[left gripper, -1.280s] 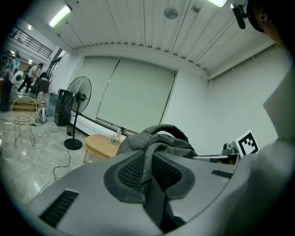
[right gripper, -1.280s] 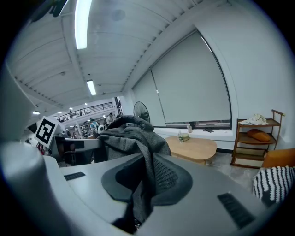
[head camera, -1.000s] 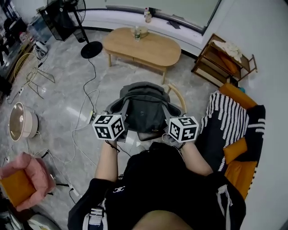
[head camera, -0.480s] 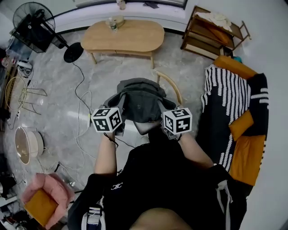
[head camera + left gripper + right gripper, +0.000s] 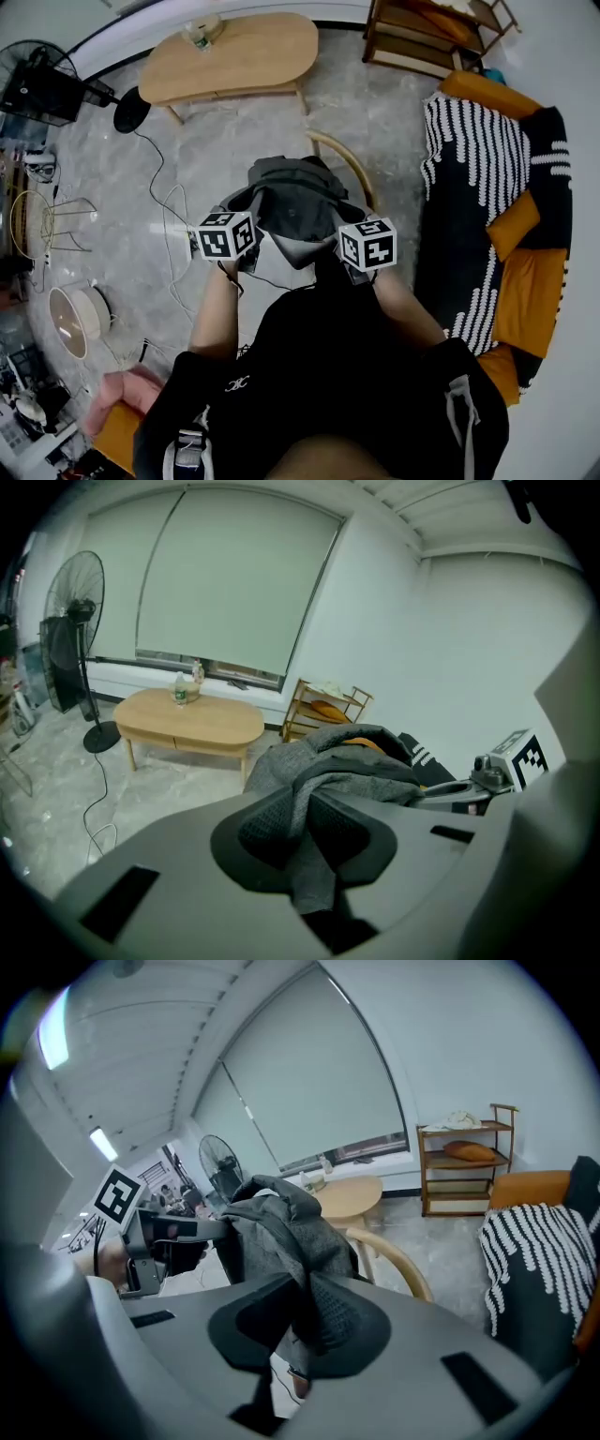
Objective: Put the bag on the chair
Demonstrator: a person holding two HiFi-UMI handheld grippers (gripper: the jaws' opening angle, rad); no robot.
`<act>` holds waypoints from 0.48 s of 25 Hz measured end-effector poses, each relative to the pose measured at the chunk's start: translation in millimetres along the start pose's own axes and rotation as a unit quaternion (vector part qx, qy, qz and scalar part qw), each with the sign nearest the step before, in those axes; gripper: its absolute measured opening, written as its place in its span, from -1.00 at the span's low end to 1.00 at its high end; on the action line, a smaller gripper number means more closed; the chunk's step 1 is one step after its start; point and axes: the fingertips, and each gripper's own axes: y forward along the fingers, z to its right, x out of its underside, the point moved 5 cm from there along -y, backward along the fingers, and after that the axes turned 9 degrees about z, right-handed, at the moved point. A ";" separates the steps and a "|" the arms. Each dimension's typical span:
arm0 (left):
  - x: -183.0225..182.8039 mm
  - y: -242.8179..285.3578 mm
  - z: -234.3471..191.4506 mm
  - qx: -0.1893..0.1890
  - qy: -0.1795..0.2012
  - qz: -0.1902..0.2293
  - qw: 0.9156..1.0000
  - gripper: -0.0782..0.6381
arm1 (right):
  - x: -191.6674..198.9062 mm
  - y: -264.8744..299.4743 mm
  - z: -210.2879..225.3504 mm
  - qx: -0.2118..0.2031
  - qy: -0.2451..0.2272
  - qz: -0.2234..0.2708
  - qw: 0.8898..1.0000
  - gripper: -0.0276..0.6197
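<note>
I have the bag (image 5: 295, 202), a grey fabric one, strung between both tools: the left gripper (image 5: 249, 217) has its jaws closed on a fold of the cloth at one side, and the right gripper (image 5: 339, 225) has its jaws clamped on the cloth at the other side, having just tightened a little with the fabric pinched between them. In the left gripper view the cloth runs straight through the pads, and the right gripper view shows the same. The bag hangs bunched in front of me, right over the chair (image 5: 349, 169), whose curved wooden back rail shows behind and beside it; the seat is hidden under the bag, so I cannot tell whether the bottom touches it yet. The desk (image 5: 234, 56) stands well beyond, and the sofa (image 5: 487, 187) is off to the right. I judge this to be the placing step, near its end. Next I need to bring both sides down evenly until the seat takes the weight, keep the bag clear of the back rail so it does not tip, then release both jaws.
</note>
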 end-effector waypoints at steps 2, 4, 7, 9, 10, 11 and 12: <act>4.3 23.7 0.4 0.004 0.001 -0.021 1.000 -0.61 | 5.9 7.0 15.1 0.006 0.009 -0.011 1.000 -0.75; 10.0 47.0 -0.4 0.011 0.000 -0.042 0.999 -0.61 | 13.1 14.2 28.4 0.010 0.014 -0.025 1.000 -0.75; 14.2 83.9 2.1 0.028 0.001 -0.067 0.997 -0.61 | 19.2 24.3 52.3 0.017 0.018 -0.045 0.999 -0.75; 9.2 109.1 6.0 0.042 0.003 -0.072 0.997 -0.61 | 15.3 30.3 71.1 0.021 0.031 -0.044 0.998 -0.75; 4.7 122.2 8.0 0.048 0.006 -0.077 0.996 -0.61 | 11.3 33.7 81.0 0.026 0.038 -0.043 0.998 -0.75; -0.1 135.3 10.3 0.053 0.013 -0.083 0.995 -0.61 | 6.9 37.0 90.7 0.032 0.045 -0.041 0.998 -0.75; -5.0 147.7 13.3 0.057 0.023 -0.092 0.994 -0.61 | 2.8 39.8 100.0 0.039 0.050 -0.039 0.997 -0.74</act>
